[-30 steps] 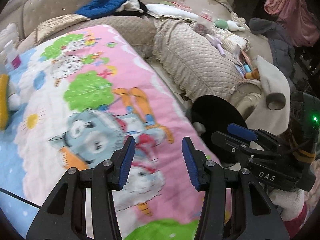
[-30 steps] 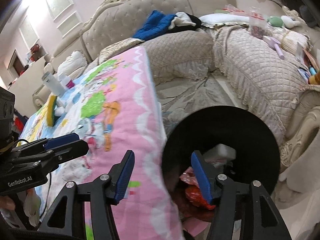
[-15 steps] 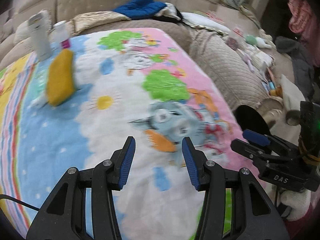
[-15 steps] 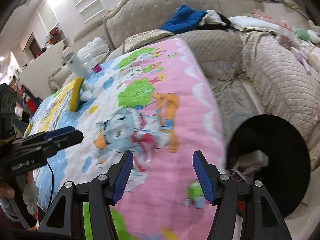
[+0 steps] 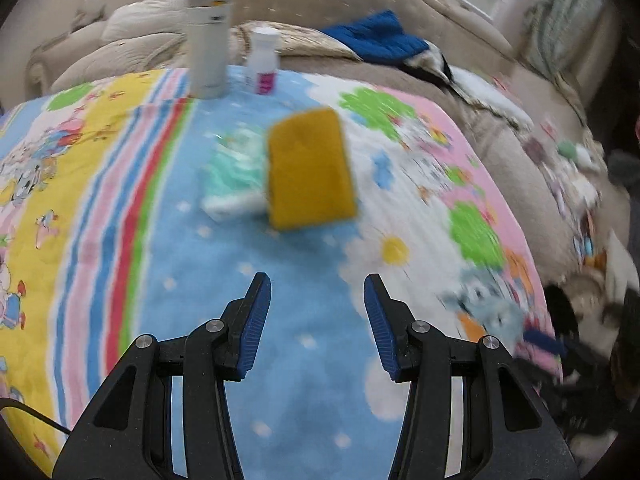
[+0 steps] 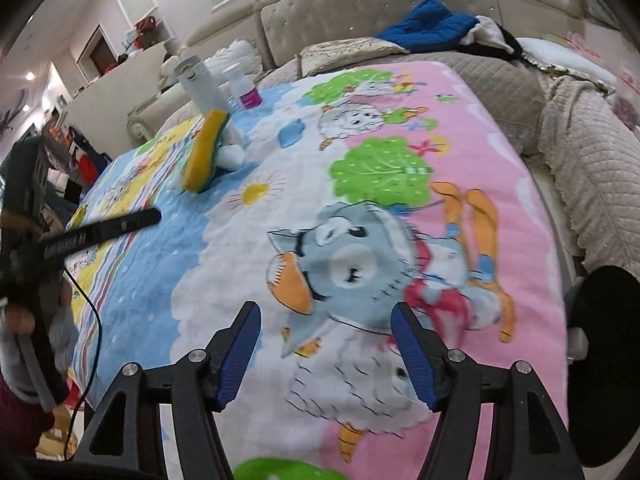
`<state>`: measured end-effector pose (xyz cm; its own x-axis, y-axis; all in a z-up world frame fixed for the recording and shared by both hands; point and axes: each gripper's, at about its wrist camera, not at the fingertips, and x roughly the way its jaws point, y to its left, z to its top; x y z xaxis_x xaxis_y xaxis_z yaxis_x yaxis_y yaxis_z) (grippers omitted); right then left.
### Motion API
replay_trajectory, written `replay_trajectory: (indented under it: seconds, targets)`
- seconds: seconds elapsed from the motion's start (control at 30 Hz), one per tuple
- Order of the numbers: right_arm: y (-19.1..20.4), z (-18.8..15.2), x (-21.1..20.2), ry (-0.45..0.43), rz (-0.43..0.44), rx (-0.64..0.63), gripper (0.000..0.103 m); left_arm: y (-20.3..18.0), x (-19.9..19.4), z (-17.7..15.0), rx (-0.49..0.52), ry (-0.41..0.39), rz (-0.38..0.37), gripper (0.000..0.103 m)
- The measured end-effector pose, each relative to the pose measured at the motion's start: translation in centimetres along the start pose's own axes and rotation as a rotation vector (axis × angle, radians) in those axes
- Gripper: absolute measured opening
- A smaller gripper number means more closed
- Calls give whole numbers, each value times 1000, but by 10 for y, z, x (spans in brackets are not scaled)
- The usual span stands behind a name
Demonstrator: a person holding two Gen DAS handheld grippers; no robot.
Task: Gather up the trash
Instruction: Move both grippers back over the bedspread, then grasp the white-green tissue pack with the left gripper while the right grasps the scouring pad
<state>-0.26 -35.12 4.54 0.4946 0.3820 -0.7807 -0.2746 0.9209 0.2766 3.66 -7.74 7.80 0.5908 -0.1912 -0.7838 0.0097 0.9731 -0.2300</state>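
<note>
Both grippers swing away from the black round bin (image 6: pixel 604 364) toward the cartoon-print blanket's far edge, where the yellow rectangular sponge (image 5: pixel 310 170) and crumpled white-green wrapper (image 5: pixel 234 178) lie; left gripper (image 5: pixel 316 328) released and empty, right gripper (image 6: pixel 326 350) opening, empty

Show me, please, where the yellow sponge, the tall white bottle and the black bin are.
yellow sponge (image 5: pixel 310 170): left wrist view, its broad face.
tall white bottle (image 5: pixel 208 46): left wrist view, its body.
black bin (image 6: pixel 604 364): right wrist view, its dark side.

Sponge (image 5: pixel 310 168) (perhaps) before bottles (image 5: pixel 208 48).
</note>
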Motion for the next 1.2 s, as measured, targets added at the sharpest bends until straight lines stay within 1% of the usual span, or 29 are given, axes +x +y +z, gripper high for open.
replay_trajectory:
  seconds: [0.13, 0.23, 0.3, 0.4, 0.43, 0.47, 0.53, 0.57, 0.63, 0.67, 0.73, 0.83, 0.87, 0.93, 1.0, 1.1, 1.2]
  targets:
    - [4, 4, 5, 7, 8, -3, 66, 22, 16, 26, -62, -29, -18, 47]
    - [3, 7, 6, 6, 8, 3, 66, 30, 35, 43, -95, -10, -41, 47]
    - [1, 10, 4, 3, 9, 11, 66, 33, 49, 52, -117, -4, -37, 47]
    - [-5, 14, 2, -6, 2, 24, 67, 28, 62, 59, -119, -10, -62, 48]
    - [-7, 15, 1, -8, -2, 30, 67, 24, 64, 61, -111, -17, -77, 52]
    - [-10, 16, 1, -10, -6, 37, 67, 20, 65, 63, -103, -21, -93, 53]
    - [-15, 18, 0, -12, -18, 47, 67, 5, 71, 66, -77, -7, -161, 54]
    - [-17, 20, 0, -14, -24, 55, 67, -2, 75, 67, -65, 16, -214, 54]
    - [-23, 25, 0, -19, -31, 72, 67, -16, 83, 65, -41, 72, -347, 54]
    - [-25, 27, 0, -21, -34, 78, 68, -22, 81, 63, -27, 85, -397, 54]
    - [-29, 32, 2, -22, -43, 91, 68, -24, 75, 59, -1, 85, -430, 54]
    - [-31, 35, 4, -20, -44, 99, 68, -11, 58, 54, 18, 68, -390, 54]
    - [-30, 37, 6, -18, -40, 98, 68, -3, 51, 53, 29, 53, -358, 54]
    - [-29, 39, 10, -15, -35, 94, 68, 12, 40, 51, 38, 24, -262, 54]
    - [-27, 41, 16, -12, -26, 95, 68, 25, 35, 50, 34, 8, -213, 54]
    - [-21, 45, 27, -4, -10, 95, 68, 47, 33, 47, -1, -7, -154, 54]
    - [-12, 51, 36, -4, 15, 87, 68, 60, 42, 52, -55, -6, -116, 55]
